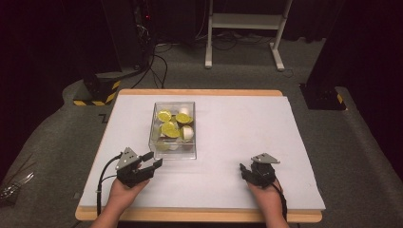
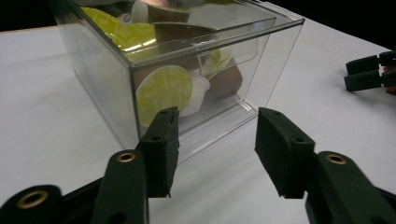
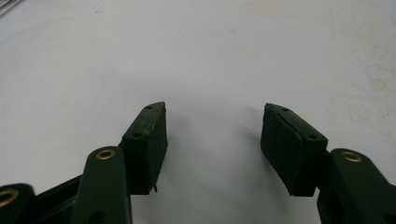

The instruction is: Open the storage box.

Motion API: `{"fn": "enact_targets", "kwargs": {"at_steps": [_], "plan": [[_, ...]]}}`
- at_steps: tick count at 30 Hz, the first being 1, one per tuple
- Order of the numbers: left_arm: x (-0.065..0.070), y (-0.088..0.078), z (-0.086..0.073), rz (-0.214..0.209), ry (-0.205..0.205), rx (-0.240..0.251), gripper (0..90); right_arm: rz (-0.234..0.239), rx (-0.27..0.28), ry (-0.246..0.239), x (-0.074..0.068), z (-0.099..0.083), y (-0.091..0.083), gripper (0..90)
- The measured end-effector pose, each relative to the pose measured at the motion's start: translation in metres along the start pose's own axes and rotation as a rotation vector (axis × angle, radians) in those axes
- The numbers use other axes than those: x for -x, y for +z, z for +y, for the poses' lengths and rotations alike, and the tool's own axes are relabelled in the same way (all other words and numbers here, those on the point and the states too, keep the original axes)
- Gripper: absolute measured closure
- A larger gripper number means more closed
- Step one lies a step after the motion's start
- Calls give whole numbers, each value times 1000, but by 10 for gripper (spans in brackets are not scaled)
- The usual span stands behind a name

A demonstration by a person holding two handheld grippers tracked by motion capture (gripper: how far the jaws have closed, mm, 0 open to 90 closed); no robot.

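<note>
Clear plastic box [image 1: 172, 129] is what we are working at; it sits on the white surface [image 1: 247, 137], toward its left-centre, with the long side running away from us. Inside the box we see coffee capsules [image 1: 170, 128] with yellow-green lids, some lying lid-up, some on their sides; in the left gripper view one capsule [image 2: 169, 91] leans against the near wall of the box.

Our left tongs [image 1: 153, 163] sit just beside the box's near-left corner, angled toward it. Their jaws stand apart with nothing between them, and the pads touch nothing; in the left gripper view the near corner of the box [image 2: 133, 74] rises just beyond the left-hand pad, and the bare surface shows in the gap.

Our right tongs [image 1: 244, 169] rest well apart from the box, off to its right and nearer to us than its near wall. Their jaws are likewise parted and empty, with plain white surface [image 3: 210, 70] between and ahead of them.
</note>
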State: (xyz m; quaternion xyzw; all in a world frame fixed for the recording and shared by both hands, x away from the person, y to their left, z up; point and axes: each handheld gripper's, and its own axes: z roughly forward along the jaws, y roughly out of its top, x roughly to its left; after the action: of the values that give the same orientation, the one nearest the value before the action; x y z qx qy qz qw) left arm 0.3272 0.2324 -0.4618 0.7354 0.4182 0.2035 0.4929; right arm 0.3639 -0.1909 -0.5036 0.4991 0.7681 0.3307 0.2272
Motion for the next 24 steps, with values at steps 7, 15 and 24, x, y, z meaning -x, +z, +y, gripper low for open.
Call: {"fn": "enact_targets", "kwargs": {"at_steps": [7,15,24], "plan": [[1,11,2,-12,1,1,498,0,0,0,0,0,0,412],[-6,22,4,-31,-28,21,552,1,0,0,0,0,0,412],[-7,33,14,-32,-19,46,609,0,0,-2,0,0,0,412]]}}
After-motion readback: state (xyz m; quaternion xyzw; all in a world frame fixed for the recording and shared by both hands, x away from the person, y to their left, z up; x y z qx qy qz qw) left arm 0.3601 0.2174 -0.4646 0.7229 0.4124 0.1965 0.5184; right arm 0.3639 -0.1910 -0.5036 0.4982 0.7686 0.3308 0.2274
